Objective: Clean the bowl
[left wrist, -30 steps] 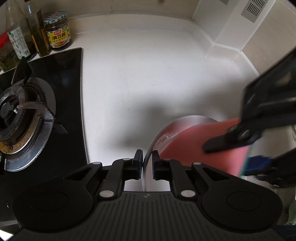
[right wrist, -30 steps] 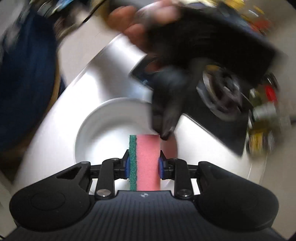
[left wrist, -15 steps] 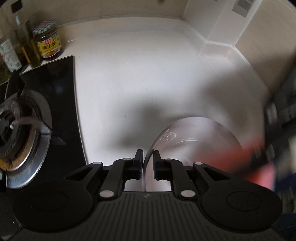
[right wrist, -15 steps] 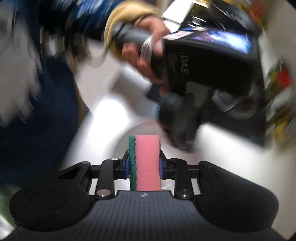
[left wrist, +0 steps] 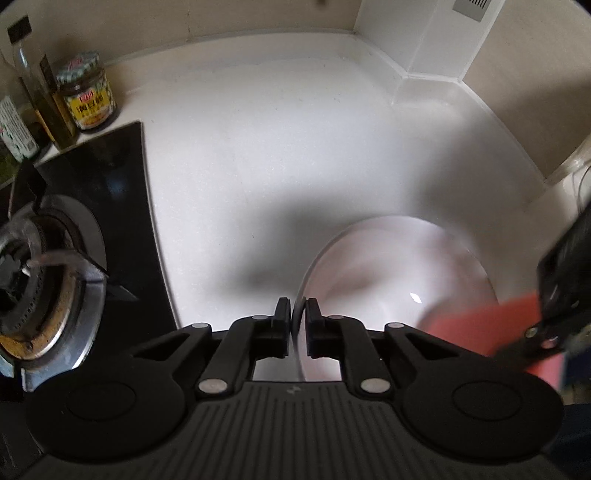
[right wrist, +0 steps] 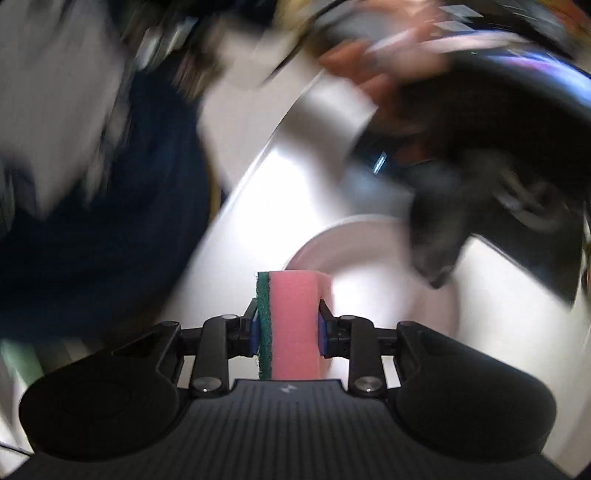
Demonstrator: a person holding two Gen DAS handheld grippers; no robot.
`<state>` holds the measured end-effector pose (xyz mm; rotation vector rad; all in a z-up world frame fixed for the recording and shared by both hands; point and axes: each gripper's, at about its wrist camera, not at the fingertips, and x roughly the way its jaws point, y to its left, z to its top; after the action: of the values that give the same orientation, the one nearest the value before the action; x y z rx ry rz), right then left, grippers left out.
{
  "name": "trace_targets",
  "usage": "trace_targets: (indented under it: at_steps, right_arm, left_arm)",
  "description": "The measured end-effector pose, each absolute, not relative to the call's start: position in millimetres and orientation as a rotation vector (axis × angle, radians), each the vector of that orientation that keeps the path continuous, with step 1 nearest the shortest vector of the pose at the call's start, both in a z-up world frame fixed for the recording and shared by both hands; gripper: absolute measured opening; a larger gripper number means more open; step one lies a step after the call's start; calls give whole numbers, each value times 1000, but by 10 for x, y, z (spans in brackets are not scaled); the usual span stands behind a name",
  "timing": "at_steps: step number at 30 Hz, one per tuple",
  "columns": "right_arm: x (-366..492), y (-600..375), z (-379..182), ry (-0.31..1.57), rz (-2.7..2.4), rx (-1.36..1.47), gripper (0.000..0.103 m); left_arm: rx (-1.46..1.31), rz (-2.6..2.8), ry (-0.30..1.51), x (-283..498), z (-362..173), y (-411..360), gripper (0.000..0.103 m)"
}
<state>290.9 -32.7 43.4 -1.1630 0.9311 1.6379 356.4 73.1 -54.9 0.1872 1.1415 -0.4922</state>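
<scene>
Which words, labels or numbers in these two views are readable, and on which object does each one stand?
Nothing can be read for certain.
Sauce jar, yellow label: red logo and large characters, too blurred to read.
White-labelled bottle: print too small.
Oil bottle: no legible text.
Right wrist view: motion blur, nothing legible.

Right claw (left wrist: 546,332) and sponge (left wrist: 480,328) blurred — bowl (right wrist: 369,266) smeared.

White countertop (left wrist: 277,155) meets beige walls (left wrist: 221,22); black gas hob (left wrist: 92,206) left, jars (left wrist: 86,96) possibly condiments
</scene>
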Motion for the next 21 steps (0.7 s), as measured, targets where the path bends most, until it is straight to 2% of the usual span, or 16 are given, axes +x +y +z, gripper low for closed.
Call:
trace_targets:
  at_steps: [5,9,11,15,18,21]
  right_arm:
    - [2853,-346,236,656,1478,-1526,25]
    - [2729,-344,-5,639,1483,-1621,25]
    - [2749,-359,-21,712,1489,-1589,25]
    - [2715,-411,93,975,1563,-1188,26]
    - [2913,-594,222,1057,1486,-872,25]
    - [3212,-809,122,1157,1212,-652,25]
  left_arm:
    - [220,-480,1137,3563,-537,700,12]
    - [233,-470,1124,3527,-539,684,10]
    - [227,-465,1122,3513,-542,690,10]
    - [216,-444,1109,3482,-542,682,11]
    - [193,-435,1094,3485,-544,657,14]
    - [152,-401,1109,3526,-538,665,15]
